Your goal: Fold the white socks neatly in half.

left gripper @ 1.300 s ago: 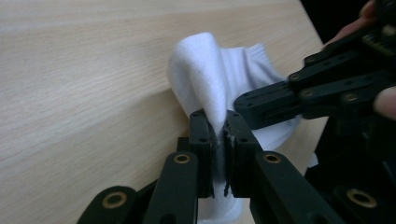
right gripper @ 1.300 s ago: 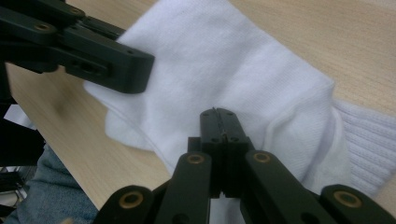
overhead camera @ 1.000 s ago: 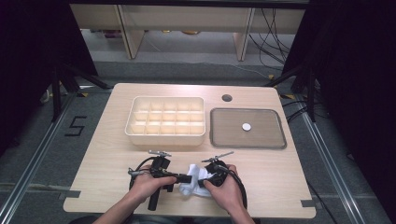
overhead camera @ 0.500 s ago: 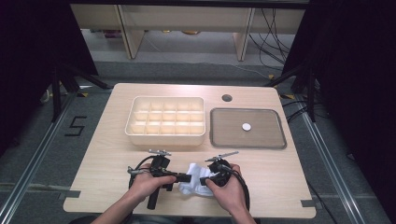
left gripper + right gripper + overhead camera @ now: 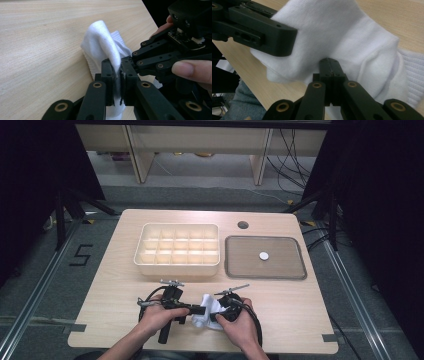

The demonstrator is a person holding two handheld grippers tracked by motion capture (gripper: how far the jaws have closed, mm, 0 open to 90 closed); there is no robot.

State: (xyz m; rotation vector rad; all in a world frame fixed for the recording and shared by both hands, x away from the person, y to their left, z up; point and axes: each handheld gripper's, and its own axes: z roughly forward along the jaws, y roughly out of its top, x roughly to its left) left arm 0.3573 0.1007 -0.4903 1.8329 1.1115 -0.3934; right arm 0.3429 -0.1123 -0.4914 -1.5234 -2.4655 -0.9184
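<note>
White sock [image 5: 206,311]: lay bunched on the worktop [image 5: 100,285], between left hand-held gripper [image 5: 117,75] and right hand-held gripper [image 5: 329,66], each clamped on its fabric, near the compartment box [image 5: 177,249].

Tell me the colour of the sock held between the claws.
White, with a ribbed cuff; the sock shows best in the right gripper view.

White ribbed sock [image 5: 105,47], black tongs [image 5: 117,82], cream divided box [image 5: 177,249], grey tray [image 5: 295,270].
</note>
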